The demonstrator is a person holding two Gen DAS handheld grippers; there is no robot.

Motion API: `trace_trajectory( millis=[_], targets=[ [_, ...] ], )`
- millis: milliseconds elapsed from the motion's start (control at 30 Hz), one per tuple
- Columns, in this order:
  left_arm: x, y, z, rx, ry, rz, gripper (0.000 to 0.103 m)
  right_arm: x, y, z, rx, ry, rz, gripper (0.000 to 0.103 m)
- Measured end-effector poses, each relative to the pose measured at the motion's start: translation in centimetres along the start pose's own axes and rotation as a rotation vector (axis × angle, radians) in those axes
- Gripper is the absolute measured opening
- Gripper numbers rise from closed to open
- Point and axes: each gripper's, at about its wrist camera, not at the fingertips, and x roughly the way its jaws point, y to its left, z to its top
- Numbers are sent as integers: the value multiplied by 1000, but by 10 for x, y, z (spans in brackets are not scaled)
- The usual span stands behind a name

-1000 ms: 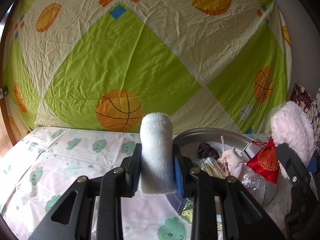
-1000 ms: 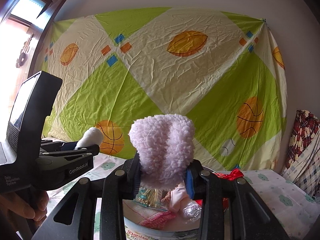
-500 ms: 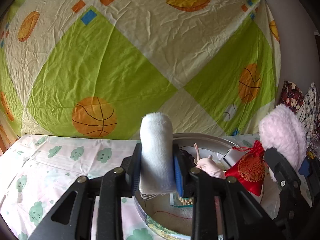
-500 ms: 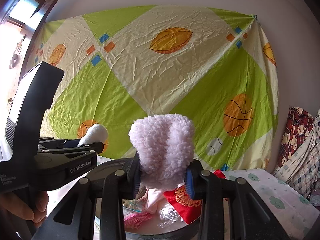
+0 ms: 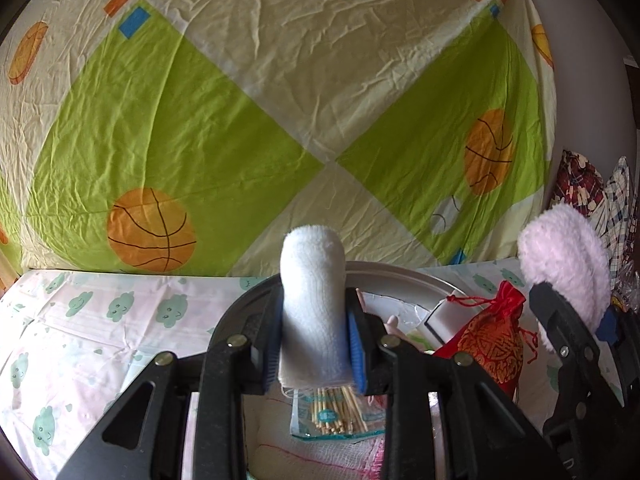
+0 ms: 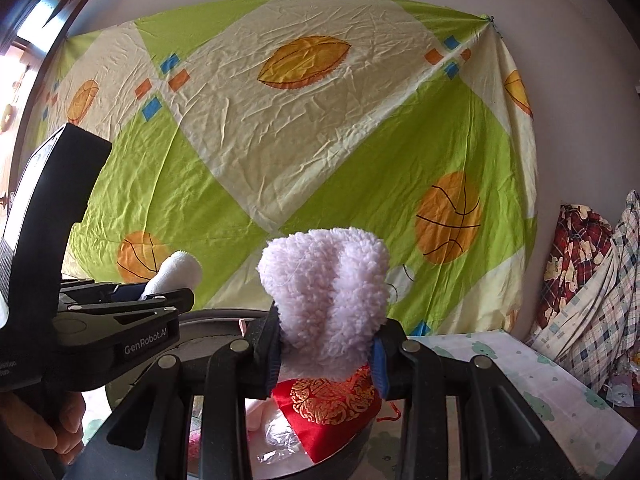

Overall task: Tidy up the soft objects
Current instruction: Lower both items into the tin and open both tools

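My left gripper (image 5: 314,340) is shut on a rolled white towel (image 5: 314,300) that stands upright between its blue pads. My right gripper (image 6: 326,354) is shut on a fluffy pale pink cloth (image 6: 326,292), folded double. Both hang over a round metal tin (image 5: 400,276) holding a red embroidered pouch (image 5: 492,344), a pack of wooden sticks (image 5: 336,406), white gauze and a pink item. The pink cloth (image 5: 564,260) and right gripper show at the right edge of the left wrist view. In the right wrist view, the white towel (image 6: 176,274) and left gripper (image 6: 160,296) sit at the left.
The tin rests on a bed sheet (image 5: 100,336) printed with green clouds. A green and cream basketball sheet (image 5: 240,120) hangs on the wall behind. Plaid and patterned fabrics (image 6: 592,280) pile up at the right. A hand (image 6: 36,428) holds the left gripper's handle.
Both grippers have moved sideways across the bed until they are over the tin, which now fills the lower middle of both views. Each grip is unchanged.
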Motion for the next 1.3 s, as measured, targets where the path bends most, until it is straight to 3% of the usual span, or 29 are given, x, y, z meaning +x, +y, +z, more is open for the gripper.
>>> trace_trajectory(
  millis=[467,967,1300],
  targets=[
    [25,-3,-3,6,52,24,28,30,-8,-6,5,51,-32,38],
    [44,4,-8,-2,132,86,28,67,-11,-14,45,171,6,38],
    [51,10,-11,0,174,113,28,72,-7,-16,36,198,30,38]
  ],
)
